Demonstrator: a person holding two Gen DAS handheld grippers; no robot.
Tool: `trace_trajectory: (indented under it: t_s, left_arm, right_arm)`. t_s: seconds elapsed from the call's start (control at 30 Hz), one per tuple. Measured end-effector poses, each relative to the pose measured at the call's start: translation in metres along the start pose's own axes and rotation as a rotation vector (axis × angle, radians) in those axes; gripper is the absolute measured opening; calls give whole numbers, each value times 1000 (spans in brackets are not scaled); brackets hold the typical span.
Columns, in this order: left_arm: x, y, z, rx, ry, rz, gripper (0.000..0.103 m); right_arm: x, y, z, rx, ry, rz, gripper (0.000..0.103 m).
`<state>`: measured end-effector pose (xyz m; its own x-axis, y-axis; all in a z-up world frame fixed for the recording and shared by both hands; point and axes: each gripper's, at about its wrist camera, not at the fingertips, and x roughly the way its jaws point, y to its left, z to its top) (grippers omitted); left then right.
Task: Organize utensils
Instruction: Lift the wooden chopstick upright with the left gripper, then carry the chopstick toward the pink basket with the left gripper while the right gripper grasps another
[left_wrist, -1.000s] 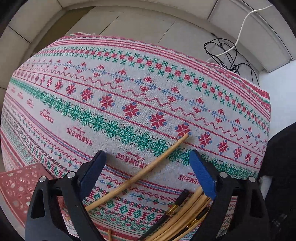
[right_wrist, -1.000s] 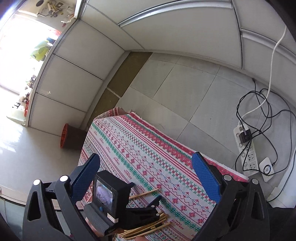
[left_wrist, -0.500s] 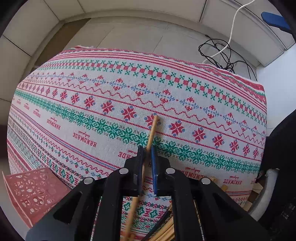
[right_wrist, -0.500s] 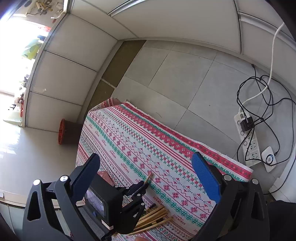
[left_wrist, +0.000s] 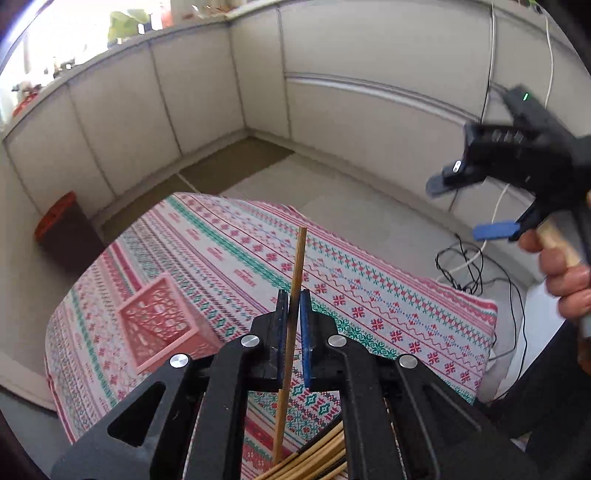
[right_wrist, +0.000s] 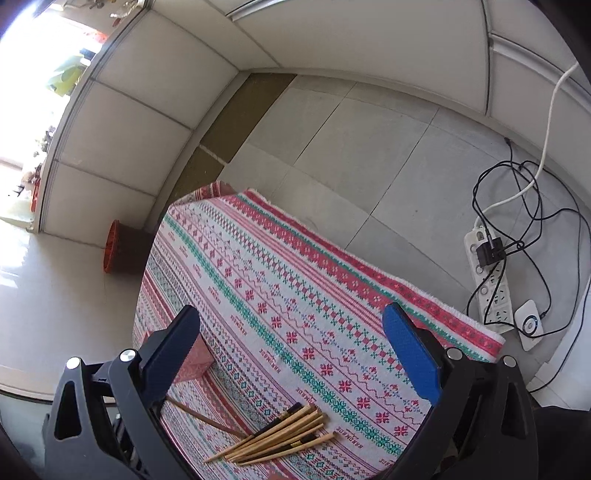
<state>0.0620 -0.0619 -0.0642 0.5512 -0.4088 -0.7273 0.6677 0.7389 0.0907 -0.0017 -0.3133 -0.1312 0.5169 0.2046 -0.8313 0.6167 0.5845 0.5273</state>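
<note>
My left gripper (left_wrist: 294, 299) is shut on a single wooden chopstick (left_wrist: 297, 258), lifted above the patterned tablecloth (left_wrist: 369, 295) with its tip pointing up and away. A pile of several chopsticks (right_wrist: 280, 435), some wooden and some dark-tipped, lies on the cloth near its front edge; it also shows at the bottom of the left wrist view (left_wrist: 314, 461). A pink perforated basket (left_wrist: 162, 321) stands on the cloth to the left. My right gripper (right_wrist: 291, 350) is open and empty, held high above the cloth; it shows at the right in the left wrist view (left_wrist: 469, 206).
A power strip (right_wrist: 491, 273) with tangled black and white cables lies on the tiled floor to the right of the table. A dark bin with an orange rim (right_wrist: 122, 251) stands on the floor at the far left, by the wall.
My left gripper closed on one chopstick and lifted it off the cloth, tilting upward. My right gripper stayed open and high.
</note>
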Motion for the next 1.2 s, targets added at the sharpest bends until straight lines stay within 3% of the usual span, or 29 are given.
trace_trajectory:
  t_s: [0.23, 0.33, 0.43, 0.5, 0.63, 0.77, 0.93, 1.03, 1.2]
  left_arm:
    - [-122, 9, -23, -113, -230, 99, 5]
    - [-163, 16, -34, -160, -327, 158, 5]
    - [-203, 30, -45, -220, -416, 206, 5]
    - [-227, 38, -54, -262, -470, 235, 5]
    - [-263, 51, -69, -322, -545, 342, 5]
    - [-297, 62, -86, -400, -630, 426, 5]
    - [-323, 71, -98, -457, -690, 505, 5]
    - [-329, 76, -103, -497, -714, 543, 5]
    - [-343, 80, -117, -515, -756, 568, 5]
  right_arm:
    - [52, 40, -55, -160, 216, 20, 96]
    - [59, 57, -77, -229, 238, 18, 96]
    - [65, 77, -104, -294, 319, 96, 96]
    - [70, 93, -131, -367, 345, 101, 96]
    - [76, 144, -200, -750, 303, 56, 96]
    - [87, 189, -277, -1189, 315, 87, 96]
    - [110, 218, -342, -1669, 310, 130, 96]
    - [129, 227, -359, -1737, 432, 148, 95]
    - [158, 229, -387, -1837, 549, 108, 95]
